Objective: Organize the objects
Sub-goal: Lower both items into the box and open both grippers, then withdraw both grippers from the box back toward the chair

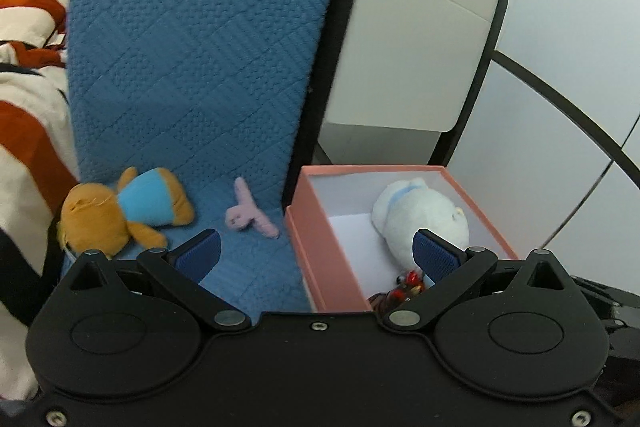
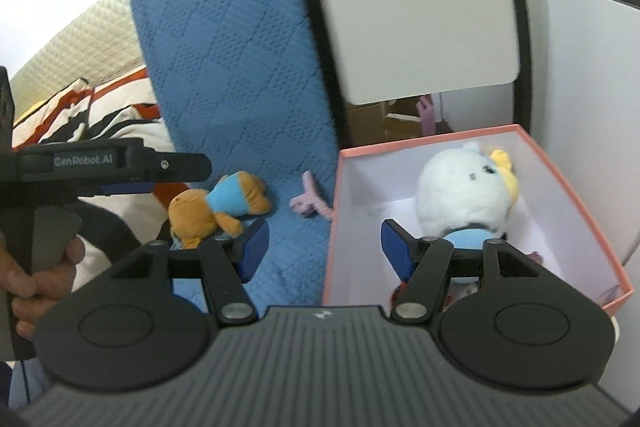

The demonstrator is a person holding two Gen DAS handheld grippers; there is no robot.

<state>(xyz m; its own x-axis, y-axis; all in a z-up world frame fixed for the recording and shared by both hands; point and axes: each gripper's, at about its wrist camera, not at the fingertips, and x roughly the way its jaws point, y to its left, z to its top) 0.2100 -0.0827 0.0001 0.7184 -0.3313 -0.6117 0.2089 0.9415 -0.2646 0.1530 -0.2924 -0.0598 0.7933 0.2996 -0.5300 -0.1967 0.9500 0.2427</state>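
Left wrist view shows the left gripper spread wide and empty over the blue quilted cushion, the small pink plastic hair claw near its 11 o'clock. The open pink cardboard box at 3 o'clock already holds the white plush toy. The right gripper, also agape and empty, straddles the box wall. The brown plush bear in a blue shirt lies at 9 o'clock; pinch its soft torso (limbs may slip), then lift clear of the rim.
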